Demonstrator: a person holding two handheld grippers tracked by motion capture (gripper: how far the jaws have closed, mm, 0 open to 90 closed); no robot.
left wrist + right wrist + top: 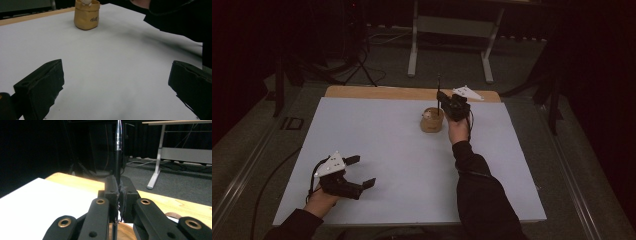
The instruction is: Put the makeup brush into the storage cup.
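The right gripper (117, 192) was clamped on a black pen (118, 150), held upright directly over the small tan pot (432, 120) near the table's far edge. To seat it well, the tip needed lowering straight down inside the rim before letting go. The left gripper (359, 172) rested, jaws apart and empty, on the white sheet (412, 165).

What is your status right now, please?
Right gripper shut on pen, above tan pot. Left gripper open, nothing held. Nothing in the way.

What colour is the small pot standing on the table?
Tan yellow-brown, with small dark lettering on its side; the pot shows best in the left gripper view.
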